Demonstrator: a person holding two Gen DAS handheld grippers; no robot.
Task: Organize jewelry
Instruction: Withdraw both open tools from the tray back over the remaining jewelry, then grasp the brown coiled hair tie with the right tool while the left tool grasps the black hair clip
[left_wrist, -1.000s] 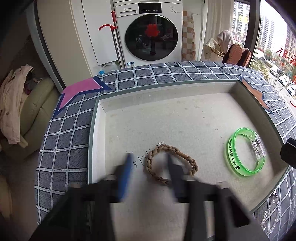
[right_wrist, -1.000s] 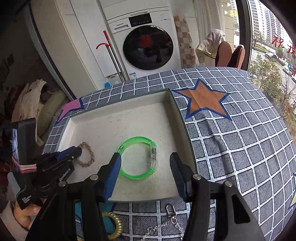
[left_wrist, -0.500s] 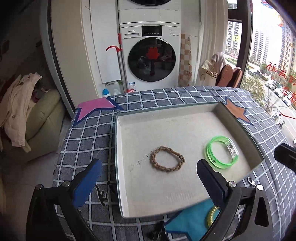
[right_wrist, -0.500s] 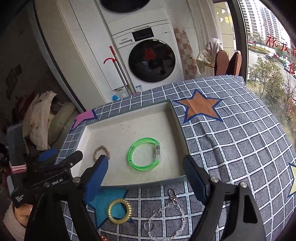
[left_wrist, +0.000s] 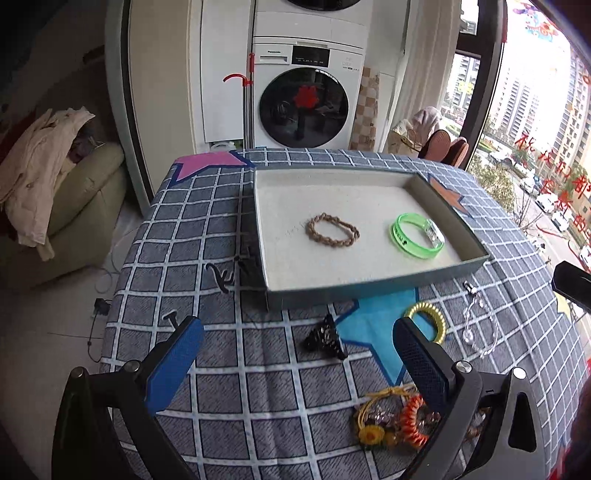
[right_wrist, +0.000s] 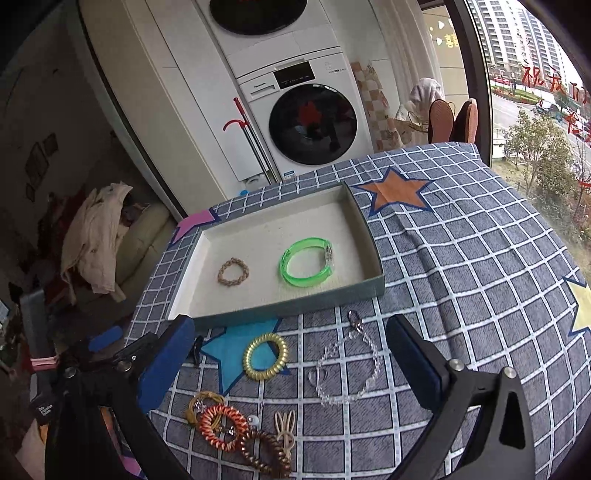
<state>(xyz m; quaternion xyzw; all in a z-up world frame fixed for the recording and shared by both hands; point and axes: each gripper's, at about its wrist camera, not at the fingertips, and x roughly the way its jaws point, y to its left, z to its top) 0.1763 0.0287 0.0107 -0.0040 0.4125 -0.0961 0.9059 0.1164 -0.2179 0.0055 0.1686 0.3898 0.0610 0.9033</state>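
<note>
Brown hair coil (right_wrist: 266, 453) (partly) past the bottom edge

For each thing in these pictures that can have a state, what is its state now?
Left gripper: open, empty.
Right gripper: open, empty, jaws just opened.
Tray: holds two bracelets.
Braided bracelet: flat in tray.
Green bracelet: in tray.
Gold coil ring: on cloth, outside tray.
Clear bead chain: on cloth, outside tray.

A home: washing machine (left_wrist: 303, 107), sofa (left_wrist: 74, 206) and clothes (left_wrist: 33, 173).
</note>
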